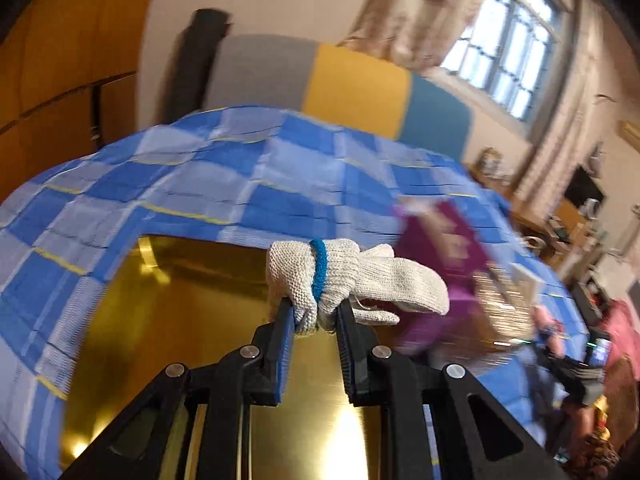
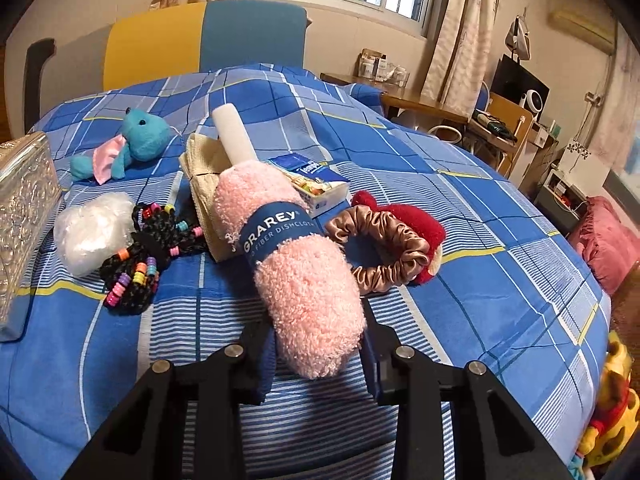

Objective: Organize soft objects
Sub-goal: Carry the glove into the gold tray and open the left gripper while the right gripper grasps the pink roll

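My left gripper (image 1: pixel 316 320) is shut on a rolled white knit glove (image 1: pixel 352 280) with a blue band, held above a shiny gold tin (image 1: pixel 180 320) on the blue checked bedspread (image 1: pixel 160 184). My right gripper (image 2: pixel 320 344) is shut on a pink rolled microfiber dishcloth (image 2: pixel 296 264) with a blue label. On the bed lie a teal plush (image 2: pixel 132 144), a clear plastic bundle (image 2: pixel 88 232), a black beaded cord (image 2: pixel 144 256), a beige cloth (image 2: pixel 204 184), a bronze satin scrunchie (image 2: pixel 384 248), a red plush (image 2: pixel 416 220) and a tissue pack (image 2: pixel 316 184).
An embossed silver box (image 2: pixel 20 216) stands at the bed's left edge. A yellow and blue headboard (image 2: pixel 200 40) is behind. A desk (image 2: pixel 420 100) and shelves are at the right. A pink cushion (image 2: pixel 608 240) and a yellow plush (image 2: pixel 612 412) lie beside the bed.
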Available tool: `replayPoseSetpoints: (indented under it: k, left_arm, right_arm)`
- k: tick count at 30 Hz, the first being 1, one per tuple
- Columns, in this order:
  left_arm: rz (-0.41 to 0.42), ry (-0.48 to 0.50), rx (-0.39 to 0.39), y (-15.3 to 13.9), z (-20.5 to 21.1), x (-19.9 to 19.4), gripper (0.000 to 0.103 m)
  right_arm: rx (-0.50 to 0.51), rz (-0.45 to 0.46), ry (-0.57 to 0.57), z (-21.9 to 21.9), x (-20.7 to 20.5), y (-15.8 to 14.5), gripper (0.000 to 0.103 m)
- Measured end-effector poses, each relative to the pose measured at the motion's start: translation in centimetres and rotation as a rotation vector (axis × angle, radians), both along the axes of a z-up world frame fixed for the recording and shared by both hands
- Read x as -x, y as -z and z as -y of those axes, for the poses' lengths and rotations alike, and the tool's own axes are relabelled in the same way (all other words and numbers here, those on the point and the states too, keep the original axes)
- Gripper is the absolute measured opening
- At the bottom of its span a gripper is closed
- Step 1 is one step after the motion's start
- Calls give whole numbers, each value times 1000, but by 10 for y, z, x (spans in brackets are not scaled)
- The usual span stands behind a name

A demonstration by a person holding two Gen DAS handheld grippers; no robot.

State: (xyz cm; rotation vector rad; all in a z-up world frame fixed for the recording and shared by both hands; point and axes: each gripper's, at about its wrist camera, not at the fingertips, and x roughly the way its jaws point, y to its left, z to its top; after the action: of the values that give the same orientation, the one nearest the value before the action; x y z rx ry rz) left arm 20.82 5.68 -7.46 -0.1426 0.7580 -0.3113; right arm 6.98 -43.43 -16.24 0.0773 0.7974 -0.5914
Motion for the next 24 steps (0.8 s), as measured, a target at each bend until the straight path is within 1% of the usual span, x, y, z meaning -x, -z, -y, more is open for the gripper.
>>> replayPoseSetpoints:
  k: [3, 6, 10, 14, 16, 20, 22, 24]
  left_arm:
    - [-28, -49, -54, 16, -24, -22, 20]
    - [-72, -92, -79, 33, -45, -40, 20]
    - [-152, -155, -98, 55, -66, -65, 20]
    - [-206, -215, -85, 69, -79, -81, 21]
    - [-222, -243, -71, 72, -82, -83, 24]
    - [-240, -235, -70, 72, -79, -82, 26]
    - [-243, -220, -62, 69, -79, -77, 28]
    - [-245, -216, -36, 65, -82, -70, 29]
  right_arm:
    - [5, -4, 5, -1, 0, 0, 36]
    - [15, -13, 10, -3, 0, 1, 36]
    - [41, -20, 11, -7, -2, 2, 36]
    - [69, -7, 17, -10, 0, -1, 36]
    - [77, 8, 26, -10, 3, -3, 36]
    - [99, 58, 49, -11, 13, -12, 35]
    - [92, 72, 52, -10, 15, -17, 35]
    - [64, 74, 56, -9, 18, -20, 35]
